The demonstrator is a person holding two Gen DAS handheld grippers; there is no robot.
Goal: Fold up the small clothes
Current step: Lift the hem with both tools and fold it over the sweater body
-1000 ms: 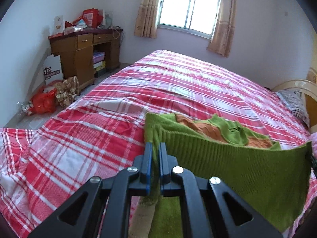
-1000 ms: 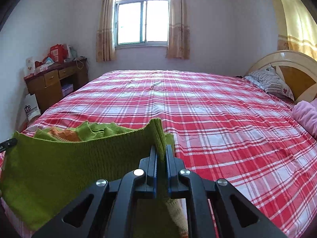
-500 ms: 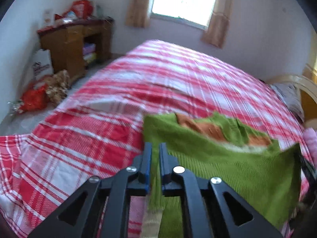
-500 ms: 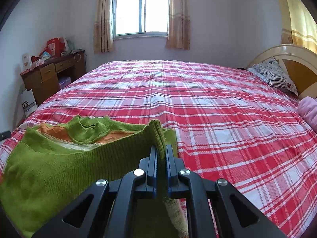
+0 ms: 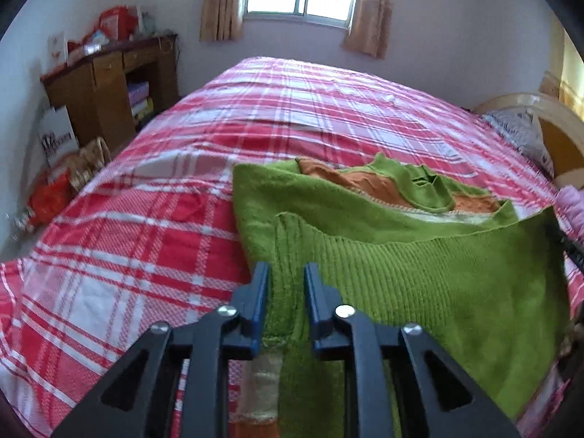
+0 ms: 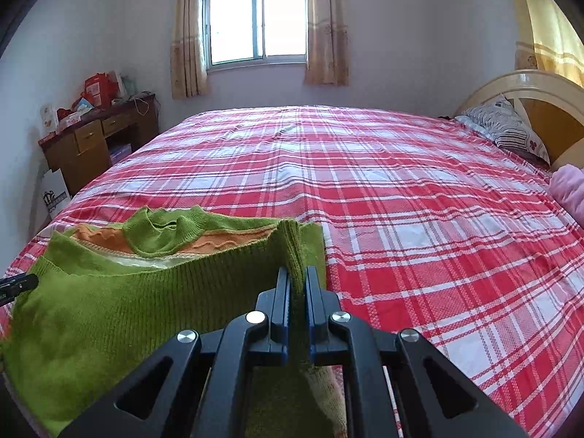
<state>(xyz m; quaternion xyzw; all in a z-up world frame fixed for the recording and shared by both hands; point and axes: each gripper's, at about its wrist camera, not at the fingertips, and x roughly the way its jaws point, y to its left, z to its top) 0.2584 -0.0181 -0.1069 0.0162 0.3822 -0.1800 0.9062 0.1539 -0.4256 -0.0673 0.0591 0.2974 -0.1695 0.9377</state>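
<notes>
On my left camera I see the left tongs (image 5: 286,284) with their jaws a little apart; they have just been opening, and the ribbed edge of the green sweater (image 5: 419,277) sits in the gap between them, no longer pinched as far as I can tell. On my right camera the right tongs (image 6: 297,288) are clamped tight on the opposite corner of that same edge, the knit bunched into a ridge that rises between the two blue pads (image 6: 283,303). The sweater lies on the near part of the bed (image 6: 401,189), on the red and white checked sheet, with its lower half doubled over towards the collar so that the ribbed hem runs as a band between my two tools. Behind the fold I can see the green collar (image 6: 160,233) and the orange lining (image 6: 219,242) around it. From the right camera the tip of the left tool pokes in at the left border, touching the far corner of the hem. At the head of the bed a striped pillow (image 6: 507,127) leans on the pale headboard (image 6: 529,84), and something pink (image 6: 569,189) lies just beside it on the sheet. A wooden desk (image 6: 91,138) stands by the left wall under the curtained window (image 6: 255,18).
</notes>
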